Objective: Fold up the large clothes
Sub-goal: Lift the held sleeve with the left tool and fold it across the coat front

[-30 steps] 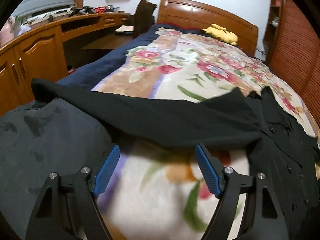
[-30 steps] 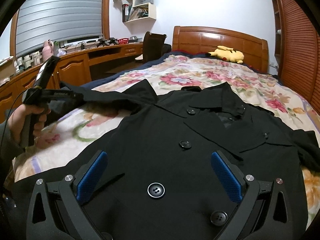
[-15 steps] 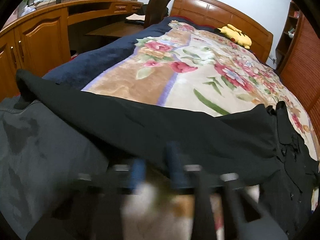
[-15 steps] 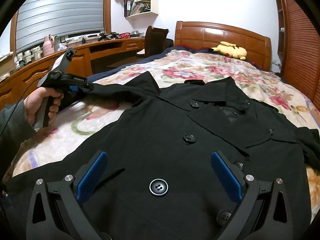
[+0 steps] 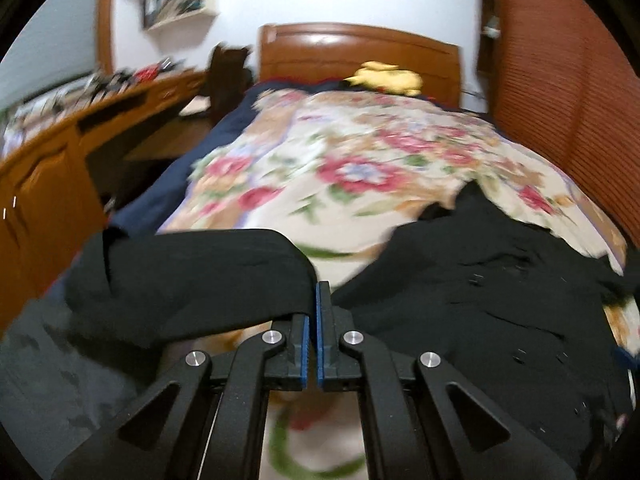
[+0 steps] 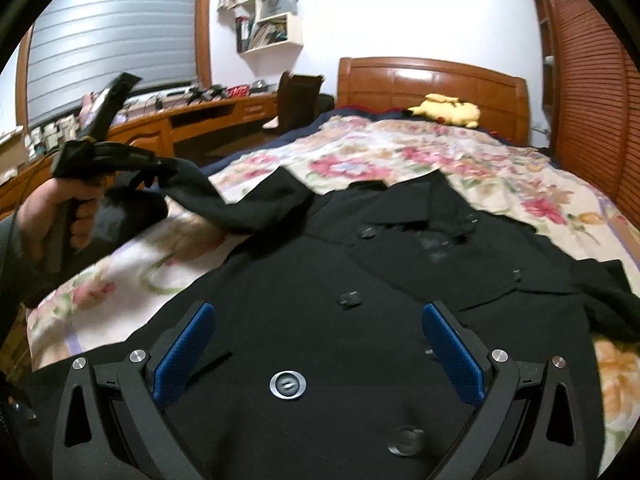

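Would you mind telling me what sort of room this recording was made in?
A home bedroom, most likely: a bed with a wooden headboard and floral blanket, plus a built-in wooden desk along the window wall.

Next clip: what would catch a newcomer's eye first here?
A black coat lies buttoned-side up across the floral blanket on the bed. The left gripper is shut on the coat's sleeve, which hangs lifted off the bed at the left, while the right gripper hovers open over the coat's front. A yellow plush toy sits by the headboard.
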Tool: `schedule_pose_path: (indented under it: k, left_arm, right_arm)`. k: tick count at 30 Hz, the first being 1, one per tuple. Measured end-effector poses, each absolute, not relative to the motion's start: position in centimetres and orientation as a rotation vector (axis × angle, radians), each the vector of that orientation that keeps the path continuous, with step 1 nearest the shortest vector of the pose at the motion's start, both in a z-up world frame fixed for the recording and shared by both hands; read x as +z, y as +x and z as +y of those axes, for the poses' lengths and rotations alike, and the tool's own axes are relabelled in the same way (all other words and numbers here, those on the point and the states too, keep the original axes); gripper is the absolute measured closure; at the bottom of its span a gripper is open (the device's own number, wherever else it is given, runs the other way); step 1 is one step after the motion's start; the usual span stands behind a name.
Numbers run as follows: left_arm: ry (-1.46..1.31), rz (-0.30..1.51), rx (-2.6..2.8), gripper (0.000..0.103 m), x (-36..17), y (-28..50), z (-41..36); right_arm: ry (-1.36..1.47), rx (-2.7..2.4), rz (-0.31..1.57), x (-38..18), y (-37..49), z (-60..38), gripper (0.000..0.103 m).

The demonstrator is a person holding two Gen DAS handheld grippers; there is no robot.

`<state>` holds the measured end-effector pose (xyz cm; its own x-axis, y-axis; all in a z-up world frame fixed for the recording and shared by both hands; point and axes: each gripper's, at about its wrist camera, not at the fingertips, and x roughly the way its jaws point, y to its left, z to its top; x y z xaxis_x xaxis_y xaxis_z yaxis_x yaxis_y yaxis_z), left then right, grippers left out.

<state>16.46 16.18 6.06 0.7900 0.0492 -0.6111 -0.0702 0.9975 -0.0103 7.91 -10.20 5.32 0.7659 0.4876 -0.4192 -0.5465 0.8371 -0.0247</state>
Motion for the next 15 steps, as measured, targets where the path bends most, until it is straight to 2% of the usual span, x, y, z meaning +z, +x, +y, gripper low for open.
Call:
schedule_pose_path:
  k: [10, 13, 15]
  left_arm:
    - [0.127, 0.639, -0.097, 0.1, 8.0, 12.8, 6.6]
    - [0.17, 0.643, -0.12, 0.092, 7.0, 11.9, 5.3]
    - [0.156, 0.663, -0.146, 0.081, 6.5, 11.2, 5.3]
  right_arm:
    - [-0.103, 0.54, 0.403, 5.4, 6.7, -12.3, 0.0]
    - [-0.105, 0.547, 0.406, 5.5, 6.8, -11.9, 0.0]
    - [-0.103, 0.554, 0.412, 5.6, 7.1, -12.2, 0.0]
